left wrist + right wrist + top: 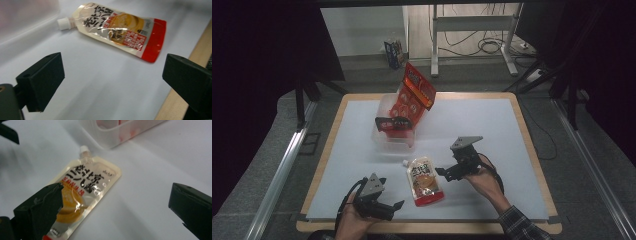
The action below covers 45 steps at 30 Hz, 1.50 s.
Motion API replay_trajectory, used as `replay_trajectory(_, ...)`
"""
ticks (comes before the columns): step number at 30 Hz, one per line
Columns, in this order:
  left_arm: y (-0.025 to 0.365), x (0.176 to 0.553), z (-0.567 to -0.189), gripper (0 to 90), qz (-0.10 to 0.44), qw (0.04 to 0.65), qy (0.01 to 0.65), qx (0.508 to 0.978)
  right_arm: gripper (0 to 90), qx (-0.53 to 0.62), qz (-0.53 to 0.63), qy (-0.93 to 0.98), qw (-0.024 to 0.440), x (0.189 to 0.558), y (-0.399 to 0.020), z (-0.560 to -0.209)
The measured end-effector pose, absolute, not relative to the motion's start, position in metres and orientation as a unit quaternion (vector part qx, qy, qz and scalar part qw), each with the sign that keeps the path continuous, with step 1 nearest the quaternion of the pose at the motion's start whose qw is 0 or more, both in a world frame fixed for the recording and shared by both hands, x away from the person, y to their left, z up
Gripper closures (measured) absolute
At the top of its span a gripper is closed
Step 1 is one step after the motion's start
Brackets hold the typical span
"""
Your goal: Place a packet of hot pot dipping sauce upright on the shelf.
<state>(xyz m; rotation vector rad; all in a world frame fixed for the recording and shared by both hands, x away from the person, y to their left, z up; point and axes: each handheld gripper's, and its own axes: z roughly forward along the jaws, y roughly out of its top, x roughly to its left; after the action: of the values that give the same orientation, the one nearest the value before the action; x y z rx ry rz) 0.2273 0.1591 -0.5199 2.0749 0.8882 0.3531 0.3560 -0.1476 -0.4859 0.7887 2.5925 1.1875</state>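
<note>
A cream and red spout pouch (pixel 424 181) with a white cap lies flat on the white mat, cap pointing away from me. My left gripper (pixel 392 196) hovers low at the pouch's near left, open, with nothing between its jaws. In the left gripper view the pouch (pixel 117 27) lies ahead of the left gripper (pixel 112 82). My right gripper (pixel 444 172) stands open just right of the pouch. In the right gripper view, one jaw of the right gripper (pixel 115 207) overlaps the pouch (pixel 85 187) and the other stands over bare mat.
A clear plastic container (pixel 384 135) sits beyond the pouch, holding tall red snack bags (pixel 414 95) that lean to the right. Its wall (pixel 117 130) is close to the pouch's cap. The wooden table edge (pixel 180 100) runs near my left gripper.
</note>
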Motion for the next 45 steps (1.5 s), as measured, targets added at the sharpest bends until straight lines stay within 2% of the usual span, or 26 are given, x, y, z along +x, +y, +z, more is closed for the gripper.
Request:
replay_trajectory(2,0.161,0.229,-0.52,7.3,0.138,0.419,0.356,0.824,0.0,0.266,0.398,0.873,0.094,0.351,-0.15,-0.487)
replay_trajectory(12,0.161,0.24,-0.523,35.3,0.12,0.434,0.357,0.818,0.0,0.268,0.394,0.872,0.114,0.324,-0.176,-0.487)
replay_trajectory(16,0.158,0.248,-0.525,48.8,0.117,0.433,0.363,0.817,0.0,0.271,0.389,0.872,0.123,0.314,-0.186,-0.49)
replay_trajectory(23,0.154,0.266,-0.528,79.8,0.121,0.426,0.375,0.814,0.0,0.275,0.377,0.874,0.135,0.306,-0.197,-0.493)
replay_trajectory(27,0.15,0.282,-0.53,89.4,0.125,0.418,0.376,0.818,0.0,0.281,0.376,0.872,0.141,0.306,-0.2,-0.493)
replay_trajectory(34,0.138,0.309,-0.538,89.8,0.13,0.384,0.386,0.829,0.0,0.288,0.375,0.869,0.143,0.306,-0.206,-0.494)
replay_trajectory(37,0.128,0.315,-0.542,89.8,0.157,0.358,0.382,0.837,0.0,0.288,0.378,0.868,0.143,0.306,-0.207,-0.493)
replay_trajectory(45,0.114,0.329,-0.542,89.8,0.16,0.362,0.387,0.833,0.1,0.289,0.376,0.869,0.139,0.305,-0.208,-0.495)
